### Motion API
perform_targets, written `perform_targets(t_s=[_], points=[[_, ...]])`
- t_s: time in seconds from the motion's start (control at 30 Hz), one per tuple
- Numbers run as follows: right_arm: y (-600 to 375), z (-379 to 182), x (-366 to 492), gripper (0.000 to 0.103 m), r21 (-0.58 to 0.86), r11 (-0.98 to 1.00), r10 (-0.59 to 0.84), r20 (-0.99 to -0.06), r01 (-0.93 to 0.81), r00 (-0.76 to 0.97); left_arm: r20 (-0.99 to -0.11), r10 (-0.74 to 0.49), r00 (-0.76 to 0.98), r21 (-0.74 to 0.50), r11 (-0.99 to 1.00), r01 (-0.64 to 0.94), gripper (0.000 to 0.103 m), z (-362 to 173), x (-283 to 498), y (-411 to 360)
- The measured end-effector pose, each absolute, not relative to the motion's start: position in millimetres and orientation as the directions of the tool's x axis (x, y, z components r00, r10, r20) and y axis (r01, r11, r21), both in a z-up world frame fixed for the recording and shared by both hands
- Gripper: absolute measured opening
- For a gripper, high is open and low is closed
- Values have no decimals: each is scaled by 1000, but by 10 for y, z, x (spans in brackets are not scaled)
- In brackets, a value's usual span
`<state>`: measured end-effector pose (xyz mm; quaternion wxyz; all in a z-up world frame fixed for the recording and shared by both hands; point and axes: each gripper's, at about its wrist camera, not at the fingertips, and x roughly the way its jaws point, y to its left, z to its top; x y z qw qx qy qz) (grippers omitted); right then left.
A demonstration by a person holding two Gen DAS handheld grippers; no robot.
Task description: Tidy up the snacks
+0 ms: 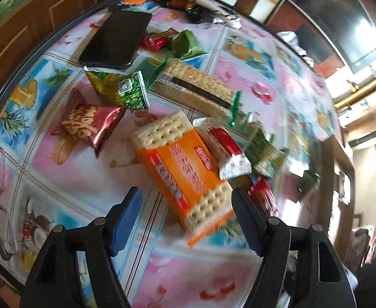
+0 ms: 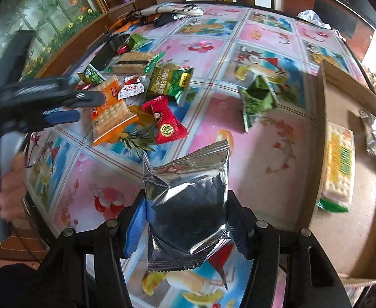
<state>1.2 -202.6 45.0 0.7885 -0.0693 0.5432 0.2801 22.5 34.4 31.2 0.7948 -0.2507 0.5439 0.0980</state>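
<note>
Snack sorting, 2 grippers
Right gripper [image 2: 186, 227] fingers pinch a crinkled silver foil packet [image 2: 188, 205]; left gripper [image 1: 186, 213] fingers spread around an orange rectangular cracker pack [image 1: 181, 169] on the glossy bench [image 1: 85, 179].

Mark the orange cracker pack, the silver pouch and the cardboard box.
orange cracker pack [image 1: 180, 164], left wrist view, middle of the orange wrapper.
silver pouch [image 2: 188, 205], right wrist view, centre of the foil face.
cardboard box [image 2: 324, 82], right wrist view, near wall's top edge.
</note>
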Motion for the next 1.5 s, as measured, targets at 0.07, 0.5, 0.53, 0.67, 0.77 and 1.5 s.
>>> perform_targets(t_s=[0.07,0.5,0.53,0.67,0.77,1.5], points=[[-2116,492,-8,63,193,838,368,-891,-511,266,-926,-81,368,-253,857,-448,71,239,320,317],[-2427,613,-41,63,230,848,397,-872,-477,287,-908,82,411,-53,951,-306,55,189,387,195],[-2421,612,-31,63,236,846,403,-870,-477,283,-905,82,417,-46,956,-290,53,191,326,186],[-2372,573,-3,63,258,839,418,-869,-479,264,-894,54,445,-50,974,-219,52,187,-2,77],[-2328,527,25,63,279,837,428,-870,-471,244,-881,41,471,-42,985,-166,52,177,-254,-86],[-2429,594,2,63,319,853,450,-851,-414,271,-835,-107,540,-107,994,32,52,512,-274,-585]])
